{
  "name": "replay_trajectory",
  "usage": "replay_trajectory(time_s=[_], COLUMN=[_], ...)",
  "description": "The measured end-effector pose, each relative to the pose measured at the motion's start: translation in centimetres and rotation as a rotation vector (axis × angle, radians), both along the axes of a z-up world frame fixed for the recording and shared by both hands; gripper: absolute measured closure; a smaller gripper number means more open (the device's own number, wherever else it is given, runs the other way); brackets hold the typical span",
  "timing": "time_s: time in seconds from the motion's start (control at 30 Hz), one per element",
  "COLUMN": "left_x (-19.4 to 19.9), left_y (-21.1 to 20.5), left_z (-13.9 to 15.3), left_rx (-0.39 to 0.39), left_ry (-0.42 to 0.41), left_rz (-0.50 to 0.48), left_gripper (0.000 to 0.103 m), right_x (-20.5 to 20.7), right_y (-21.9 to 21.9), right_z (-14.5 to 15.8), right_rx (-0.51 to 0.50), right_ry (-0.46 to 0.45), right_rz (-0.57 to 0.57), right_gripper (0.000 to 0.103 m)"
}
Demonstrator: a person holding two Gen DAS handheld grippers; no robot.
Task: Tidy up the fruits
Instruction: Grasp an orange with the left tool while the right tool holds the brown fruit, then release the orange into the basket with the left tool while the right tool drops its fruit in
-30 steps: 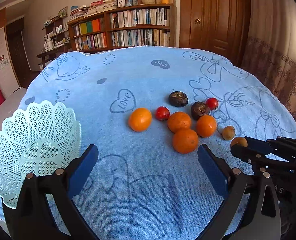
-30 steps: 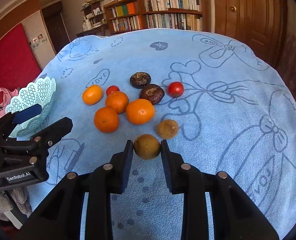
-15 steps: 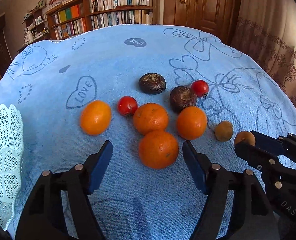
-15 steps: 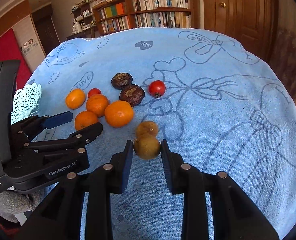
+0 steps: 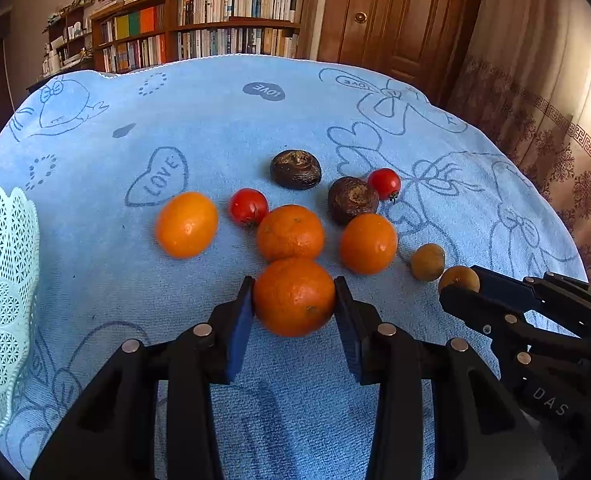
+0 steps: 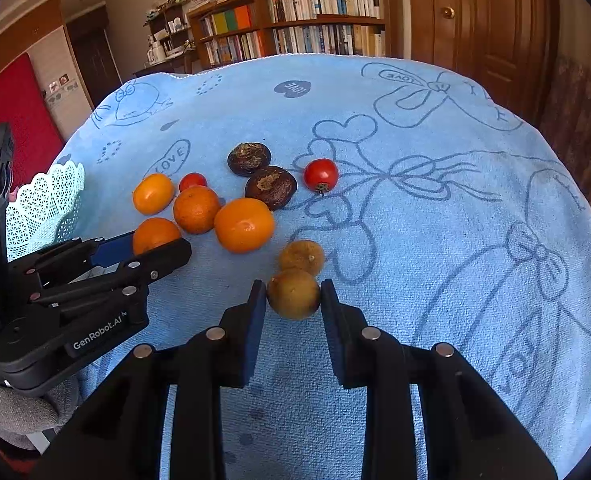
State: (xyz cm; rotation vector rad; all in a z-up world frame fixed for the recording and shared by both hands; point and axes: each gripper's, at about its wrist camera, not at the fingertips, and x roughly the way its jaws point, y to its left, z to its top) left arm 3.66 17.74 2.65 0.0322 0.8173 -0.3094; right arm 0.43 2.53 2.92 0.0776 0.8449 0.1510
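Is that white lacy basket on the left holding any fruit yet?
Cannot tell for certain. The basket is cut off at the frame edge; the part in view shows no fruit, and eleven fruits remain outside it.

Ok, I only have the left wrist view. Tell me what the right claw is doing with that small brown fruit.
Observer: The right claw has both pads pressed against the small brown fruit.
Operator: Check its neighbour.
Observer: The second brown fruit sits right behind it and looks to be touching it.
Operator: Now find the basket.
Observer: The white basket stands just past the left claw, with a red panel behind it.
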Motion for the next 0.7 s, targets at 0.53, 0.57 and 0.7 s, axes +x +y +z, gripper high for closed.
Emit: replay_trajectory(time_s=[0.53, 0.57, 0.7], left_x=[-2.2, -2.2, -2.6], left_y=[7.1, 7.9, 11.5], left_z=[6.4, 6.8, 8.0], left_rx=[0.022, 0.028, 0.046], left_ry=[-0.17, -0.179, -0.193], left_rz=[0.207, 0.227, 0.295], left_gripper=[0.063, 0.063, 0.063], right_x=[-0.5, -0.6, -0.9], right_y=[0.7, 0.7, 1.0], right_z=[0.9, 1.1, 1.5], right_rx=[0.014, 0.016, 0.029], right_ry=[-0.019, -0.023, -0.033], right_rz=[0.015, 0.016, 0.025], right_gripper=[0.074, 0.074, 0.074])
